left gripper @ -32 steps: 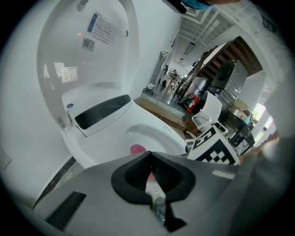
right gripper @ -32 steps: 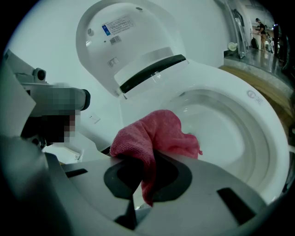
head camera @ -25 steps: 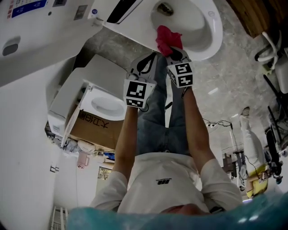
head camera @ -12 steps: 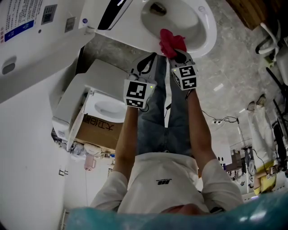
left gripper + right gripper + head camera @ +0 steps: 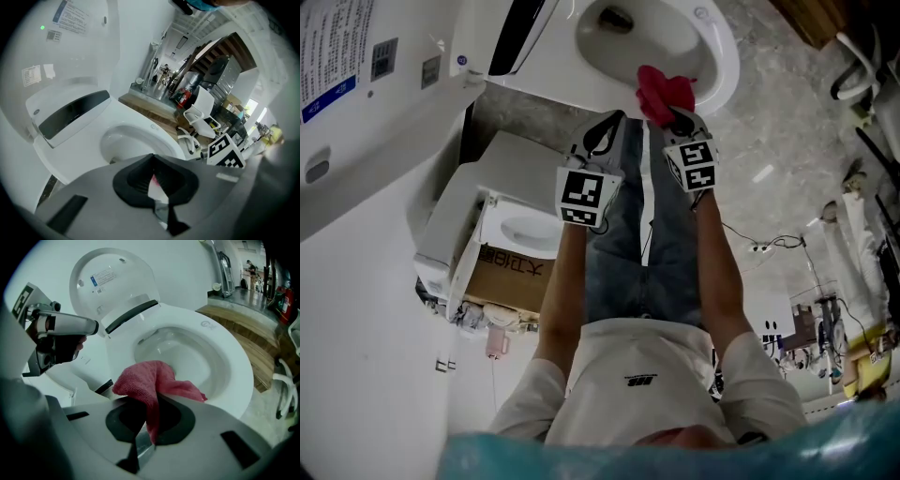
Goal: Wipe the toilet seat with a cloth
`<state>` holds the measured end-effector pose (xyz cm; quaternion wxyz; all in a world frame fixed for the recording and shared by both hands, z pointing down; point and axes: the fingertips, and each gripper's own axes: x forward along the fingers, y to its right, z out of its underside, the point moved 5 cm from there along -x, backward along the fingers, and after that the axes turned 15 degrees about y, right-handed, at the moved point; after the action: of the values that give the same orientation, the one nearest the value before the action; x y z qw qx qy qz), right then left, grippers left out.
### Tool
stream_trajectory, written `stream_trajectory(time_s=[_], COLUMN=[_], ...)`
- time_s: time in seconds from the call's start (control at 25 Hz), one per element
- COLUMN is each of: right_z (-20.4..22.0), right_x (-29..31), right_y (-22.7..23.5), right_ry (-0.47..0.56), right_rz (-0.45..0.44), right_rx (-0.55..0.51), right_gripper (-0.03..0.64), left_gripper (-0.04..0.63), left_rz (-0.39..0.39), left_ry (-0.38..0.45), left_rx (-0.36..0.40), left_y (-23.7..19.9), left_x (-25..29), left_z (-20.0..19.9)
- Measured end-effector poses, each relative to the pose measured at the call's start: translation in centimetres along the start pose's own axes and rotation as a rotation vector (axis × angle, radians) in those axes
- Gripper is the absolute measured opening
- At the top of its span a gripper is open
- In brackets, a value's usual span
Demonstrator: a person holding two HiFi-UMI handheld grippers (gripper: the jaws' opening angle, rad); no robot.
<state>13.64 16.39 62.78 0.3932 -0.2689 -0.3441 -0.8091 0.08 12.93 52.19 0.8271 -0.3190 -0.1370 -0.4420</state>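
A crumpled red-pink cloth [image 5: 157,380] with a soft towelling surface lies bunched over the near edge of the white toilet seat [image 5: 234,373]. One fold hangs down between the tongs of the right gripper [image 5: 151,425], which pinch it tight.

The bowl [image 5: 187,355] is white and holds only its dark drain opening at the far end. The lid [image 5: 112,282] stands raised behind it, with a printed label too small to read.

The left gripper [image 5: 154,180] hovers just left of the right one, near the seat but apart from the cloth. Its tongs are pressed together. A thin pink and white sliver shows at their seam, and I cannot tell what it is.

In the head view, an open cardboard box [image 5: 511,272] sits to the left with a white moulded fixture [image 5: 525,230] on top. The toilet's far end is cut off by the picture edge.
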Motion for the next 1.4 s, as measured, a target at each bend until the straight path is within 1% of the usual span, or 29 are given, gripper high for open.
stream_trajectory(time_s=[0.8,1.4], right_z=[1.2,0.4], right_x=[-3.4,-4.9], right_y=[4.6,8.6], right_ry=[-0.023,-0.03], right_rz=[0.04,0.093], right_rx=[0.014,0.021], right_gripper=[0.018,0.018], left_gripper=[0.011,0.011], left_rz=[0.047,0.044], left_ry=[-0.029,-0.029], left_rx=[0.025,0.022], left_y=[2.7,4.0], left_x=[2.8,4.4], left_z=[-0.6,-1.1])
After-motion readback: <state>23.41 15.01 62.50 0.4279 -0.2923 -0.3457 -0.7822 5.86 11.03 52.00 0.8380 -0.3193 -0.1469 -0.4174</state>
